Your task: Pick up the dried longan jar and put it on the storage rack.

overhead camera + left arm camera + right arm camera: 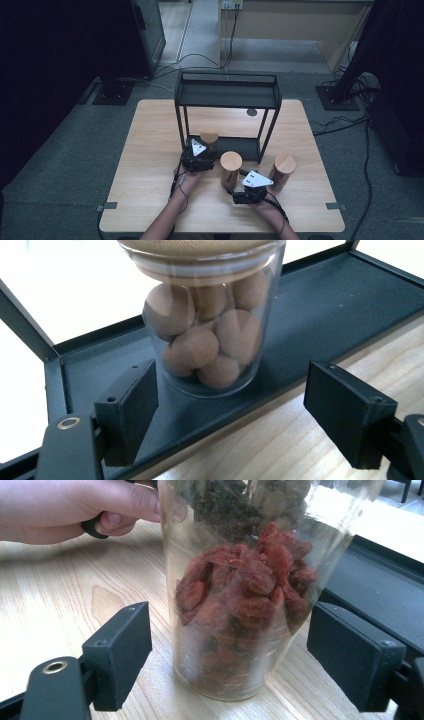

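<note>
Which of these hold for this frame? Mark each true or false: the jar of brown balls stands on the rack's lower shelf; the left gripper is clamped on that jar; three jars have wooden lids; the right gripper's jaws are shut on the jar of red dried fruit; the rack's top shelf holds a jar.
1. The jar of brown balls stands on the lower shelf of the rack. True.
2. The left gripper is clamped on it. False: both jaws stand clear of the glass.
3. Three jars have wooden lids. True.
4. The right gripper is shut on the jar of red dried fruit. False: jaws are apart from it.
5. The top shelf holds a jar. False: it is bare.
</note>
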Available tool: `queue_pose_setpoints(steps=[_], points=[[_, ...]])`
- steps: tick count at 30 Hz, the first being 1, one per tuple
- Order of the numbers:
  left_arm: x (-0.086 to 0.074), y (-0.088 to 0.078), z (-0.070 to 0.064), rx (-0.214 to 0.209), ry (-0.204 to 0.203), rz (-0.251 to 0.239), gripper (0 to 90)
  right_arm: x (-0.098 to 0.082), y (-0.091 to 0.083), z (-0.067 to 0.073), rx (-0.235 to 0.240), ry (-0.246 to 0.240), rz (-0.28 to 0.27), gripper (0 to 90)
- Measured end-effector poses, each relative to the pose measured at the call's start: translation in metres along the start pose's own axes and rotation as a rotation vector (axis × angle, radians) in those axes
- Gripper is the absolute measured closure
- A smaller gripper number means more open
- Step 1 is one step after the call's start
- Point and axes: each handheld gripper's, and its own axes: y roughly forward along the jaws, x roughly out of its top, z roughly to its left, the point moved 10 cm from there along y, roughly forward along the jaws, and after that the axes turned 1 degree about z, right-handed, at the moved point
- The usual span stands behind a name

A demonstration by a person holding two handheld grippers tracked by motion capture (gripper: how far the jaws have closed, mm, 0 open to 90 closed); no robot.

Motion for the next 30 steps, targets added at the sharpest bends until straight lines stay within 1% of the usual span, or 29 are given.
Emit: queue_pose_setpoints(steps=[5,8,13,16,20,26,30], points=[[-0.003,-0.004,0.000,-0.005,-0.002,-0.006,21.8,0.000,0.000,0.000,-0.001,0.000,0.001,18.0],[-0.005,-0.005,0.000,-0.008,0.006,-0.003,21.8,0.000,0.000,0.000,-0.001,-0.002,0.000,18.0],[-0.008,-0.009,0.000,-0.012,0.009,-0.010,21.8,0.000,0.000,0.000,-0.001,-0.003,0.001,18.0],[-0.011,-0.010,0.000,-0.016,-0.001,-0.020,21.8,0.000,0.000,0.000,0.000,-0.002,0.003,18.0],[-0.014,-0.012,0.001,-0.012,0.000,-0.028,21.8,0.000,0.000,0.000,-0.001,-0.002,0.002,18.0],[-0.020,-0.014,0.002,-0.007,0.001,-0.021,21.8,0.000,0.000,0.000,0.000,-0.001,0.002,18.0],[-0.023,-0.015,0.002,-0.010,-0.004,-0.025,21.8,0.000,0.000,0.000,0.000,-0.003,0.004,18.0]])
